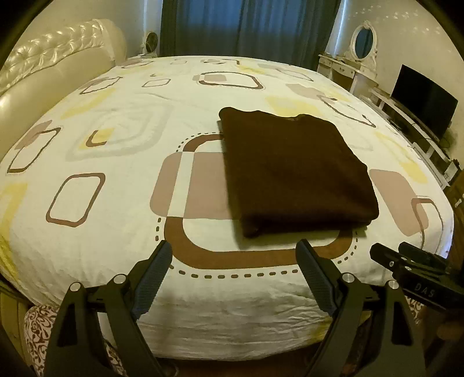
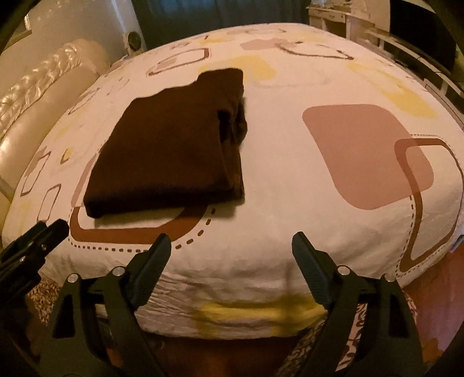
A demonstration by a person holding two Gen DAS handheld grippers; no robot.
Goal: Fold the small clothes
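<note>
Closest to us, the left gripper (image 1: pixel 235 258) has its two black fingers spread wide, and nothing sits between them. The right gripper (image 2: pixel 230 252) is spread wide too, and it holds nothing. Both hang over the near edge of the big white bed cover with brown, tan and yellow squares (image 1: pixel 116 220), pointing down at a slant. A little farther in lies the dark brown soft shirt folded into a neat flat block (image 1: pixel 293 171). It rests on the cover, apart from both sets of tongs. From the left gripper, the shirt is straight ahead at about one o'clock. From the right gripper, it (image 2: pixel 171 150) is off at about eleven o'clock. So the shirt lies between the two, and the left one looks a bit nearer. Its long side runs away from us, near edge to far edge. It already looks folded, so a next move would likely be lifting it or tidying it. Far back are a shiny cream padded headboard (image 1: pixel 55 58) at ten o'clock and dark blue curtains (image 1: pixel 246 26) at twelve.
</note>
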